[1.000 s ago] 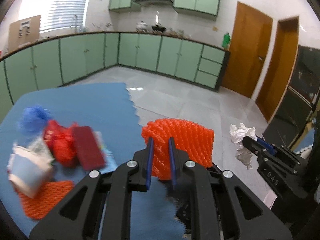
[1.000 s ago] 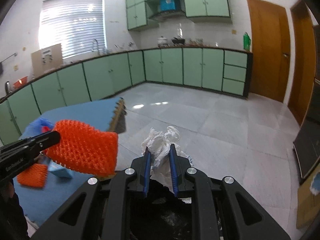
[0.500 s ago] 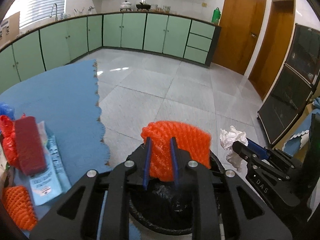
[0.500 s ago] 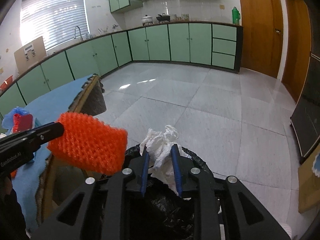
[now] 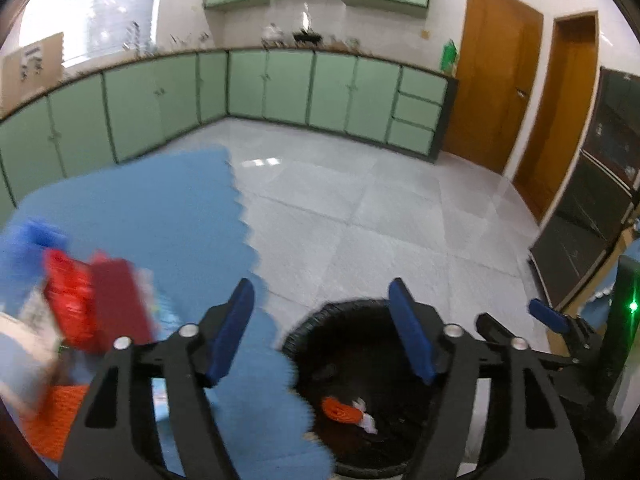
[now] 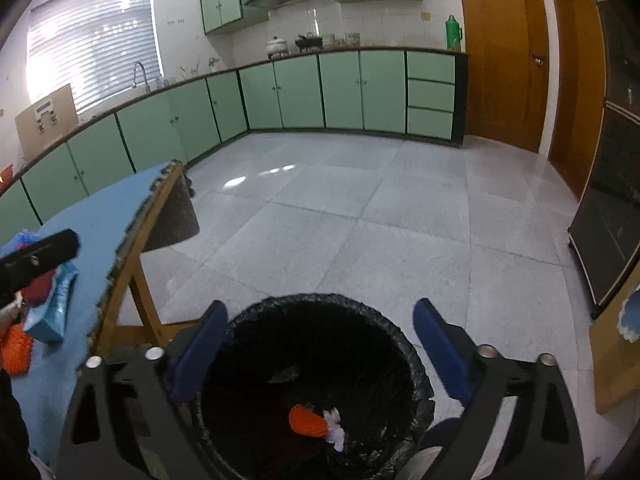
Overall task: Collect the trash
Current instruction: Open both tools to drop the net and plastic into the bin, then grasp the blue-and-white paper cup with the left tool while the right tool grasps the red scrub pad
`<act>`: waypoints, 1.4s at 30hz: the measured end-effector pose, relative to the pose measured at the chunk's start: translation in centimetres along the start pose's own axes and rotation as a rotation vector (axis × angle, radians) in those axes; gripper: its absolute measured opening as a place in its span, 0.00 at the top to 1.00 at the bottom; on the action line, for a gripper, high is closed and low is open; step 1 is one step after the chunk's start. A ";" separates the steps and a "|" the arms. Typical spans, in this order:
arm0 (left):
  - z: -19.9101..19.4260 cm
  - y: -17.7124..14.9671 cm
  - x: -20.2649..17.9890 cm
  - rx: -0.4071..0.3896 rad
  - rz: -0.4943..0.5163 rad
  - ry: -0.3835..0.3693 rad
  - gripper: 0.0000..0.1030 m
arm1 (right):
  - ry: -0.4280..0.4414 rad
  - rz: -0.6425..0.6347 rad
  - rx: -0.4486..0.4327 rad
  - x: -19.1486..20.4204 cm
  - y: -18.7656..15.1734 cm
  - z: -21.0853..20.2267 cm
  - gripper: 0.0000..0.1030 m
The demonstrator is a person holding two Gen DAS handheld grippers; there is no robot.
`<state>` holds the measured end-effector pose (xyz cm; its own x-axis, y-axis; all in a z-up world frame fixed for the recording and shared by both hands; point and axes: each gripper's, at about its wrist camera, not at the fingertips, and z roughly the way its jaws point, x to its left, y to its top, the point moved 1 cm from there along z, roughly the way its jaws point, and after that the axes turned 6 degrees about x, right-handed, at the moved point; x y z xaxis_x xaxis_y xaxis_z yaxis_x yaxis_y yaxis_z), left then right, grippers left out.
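Both tools hang with fingers spread wide and nothing between them: the left tool [image 5: 322, 328] above the seam where the blue-covered counter [image 5: 132, 216] meets the trash bin [image 6: 320, 392], the right tool [image 6: 320, 354] straight over the bin's mouth. Down inside the black liner lie an orange foam net [image 6: 307, 420] and a crumpled white tissue [image 6: 334, 428], touching each other. On the counter, well left of the bin, sits a blurred heap: a dark red block [image 5: 120, 300], red netting [image 5: 68, 300], a blue bundle [image 5: 34, 234], a blue packet [image 6: 54, 308] and another orange net [image 5: 56, 420]. The counter's scalloped edge and wooden leg [image 6: 140, 280] stand just beside the bin; beyond is bare tiled floor [image 6: 360, 216] reaching to the green cabinets [image 6: 340, 88].
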<state>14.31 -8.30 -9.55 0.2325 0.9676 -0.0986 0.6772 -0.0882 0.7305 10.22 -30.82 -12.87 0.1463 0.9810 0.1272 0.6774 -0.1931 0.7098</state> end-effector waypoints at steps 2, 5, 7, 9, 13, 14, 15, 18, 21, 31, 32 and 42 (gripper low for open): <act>-2.0 0.0 1.1 -0.044 0.004 0.049 0.27 | 0.021 -0.004 -0.024 1.2 0.5 -1.0 0.06; -4.7 0.0 3.1 -0.094 -0.002 0.127 0.23 | 0.056 -0.021 -0.055 3.3 1.1 -2.2 0.06; -6.5 -0.3 4.8 -0.122 -0.011 0.189 0.22 | 0.081 -0.033 -0.071 4.8 1.4 -2.9 0.06; -8.0 -0.6 6.4 -0.140 -0.023 0.245 0.20 | 0.115 -0.050 -0.084 6.6 1.6 -3.5 0.06; -10.5 -1.1 9.7 -0.161 -0.050 0.344 0.17 | 0.169 -0.092 -0.098 10.2 1.6 -4.2 0.06; -11.0 -1.4 10.6 -0.161 -0.060 0.368 0.17 | 0.182 -0.106 -0.099 11.1 1.5 -4.3 0.06; -11.3 -1.6 11.5 -0.158 -0.069 0.385 0.17 | 0.191 -0.120 -0.101 11.9 1.3 -4.4 0.06; -11.9 -2.6 13.8 -0.141 -0.097 0.424 0.16 | 0.214 -0.152 -0.105 14.3 0.9 -4.5 0.06; -11.6 -3.8 15.4 -0.105 -0.126 0.442 0.16 | 0.232 -0.163 -0.104 15.6 0.5 -4.4 0.06; -9.5 -5.9 17.7 -0.041 -0.187 0.409 0.16 | 0.241 -0.193 -0.093 18.6 -0.2 -3.6 0.06; -9.2 -6.1 17.8 -0.034 -0.190 0.401 0.16 | 0.238 -0.197 -0.091 18.8 -0.3 -3.5 0.06; -7.9 -6.5 18.0 -0.002 -0.198 0.367 0.30 | 0.236 -0.213 -0.068 19.0 -0.8 -3.0 0.06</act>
<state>8.57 11.52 -10.74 -0.1671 0.9859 0.0096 0.6822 0.1086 0.7230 10.29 -11.95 -8.97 -0.1699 0.9778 0.1225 0.6237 0.0105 0.7816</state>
